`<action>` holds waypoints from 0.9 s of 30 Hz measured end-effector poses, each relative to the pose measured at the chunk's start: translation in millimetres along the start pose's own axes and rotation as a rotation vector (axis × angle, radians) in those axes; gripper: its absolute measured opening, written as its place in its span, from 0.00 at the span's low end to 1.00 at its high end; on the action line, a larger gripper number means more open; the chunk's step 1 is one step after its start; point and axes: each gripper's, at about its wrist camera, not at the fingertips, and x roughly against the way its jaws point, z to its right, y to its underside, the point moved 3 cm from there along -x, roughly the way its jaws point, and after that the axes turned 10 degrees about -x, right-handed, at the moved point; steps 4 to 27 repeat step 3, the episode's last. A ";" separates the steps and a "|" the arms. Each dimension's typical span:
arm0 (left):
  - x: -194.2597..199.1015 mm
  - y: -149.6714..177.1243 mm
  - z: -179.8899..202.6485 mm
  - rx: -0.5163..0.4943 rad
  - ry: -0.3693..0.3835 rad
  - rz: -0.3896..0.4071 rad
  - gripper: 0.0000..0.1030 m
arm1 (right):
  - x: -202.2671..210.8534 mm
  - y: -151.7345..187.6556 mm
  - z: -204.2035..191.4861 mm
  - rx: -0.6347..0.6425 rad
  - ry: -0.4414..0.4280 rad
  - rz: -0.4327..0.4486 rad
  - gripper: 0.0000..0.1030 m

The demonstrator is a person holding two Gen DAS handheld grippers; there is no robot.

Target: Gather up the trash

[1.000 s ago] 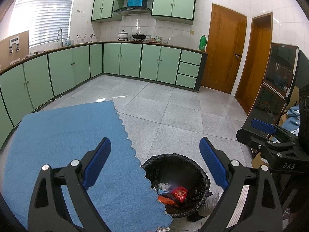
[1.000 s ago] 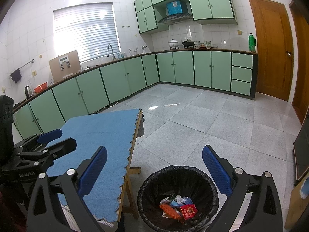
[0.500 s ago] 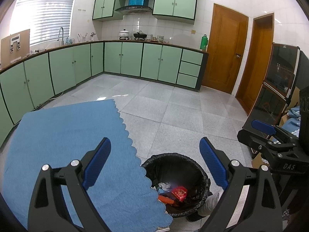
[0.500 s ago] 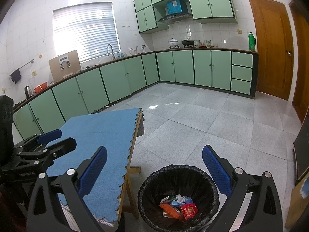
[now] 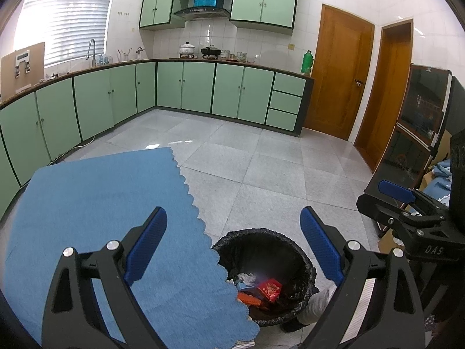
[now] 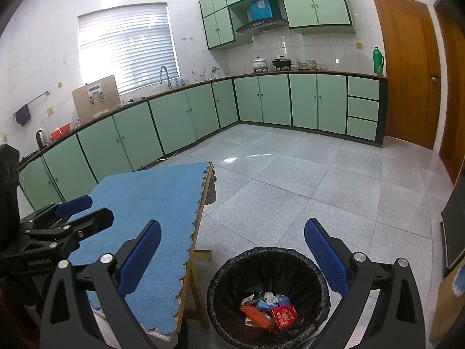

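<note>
A: Well, barely a drift since a second ago; our left gripper [image 5: 232,241] and right gripper [image 6: 232,253] gape wide, holding nothing.

B: Trash [image 6: 268,309] sits in the bin [image 6: 268,293], lower centre; blue cloth [image 5: 93,203] bare; we look finished.

My right gripper [image 6: 232,257] hangs wide open and empty over the black-lined trash bin [image 6: 268,298], red packet [image 6: 284,315] and crumpled wrappers inside, blue-clothed table [image 6: 145,203] beside.
</note>
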 end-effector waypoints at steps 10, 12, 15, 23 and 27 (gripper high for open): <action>0.2 -0.1 -0.2 -0.002 -0.001 0.001 0.88 | -0.2 0.6 -0.1 0.000 0.000 0.000 0.94; 0.2 -0.1 -0.2 -0.002 -0.001 0.001 0.88 | -0.2 0.6 -0.1 0.000 0.000 0.000 0.94; 0.2 -0.1 -0.2 -0.002 -0.001 0.001 0.88 | -0.2 0.6 -0.1 0.000 0.000 0.000 0.94; 0.2 -0.1 -0.2 -0.002 -0.001 0.001 0.88 | -0.2 0.6 -0.1 0.000 0.000 0.000 0.94; 0.2 -0.1 -0.2 -0.002 -0.001 0.001 0.88 | -0.2 0.6 -0.1 0.000 0.000 0.000 0.94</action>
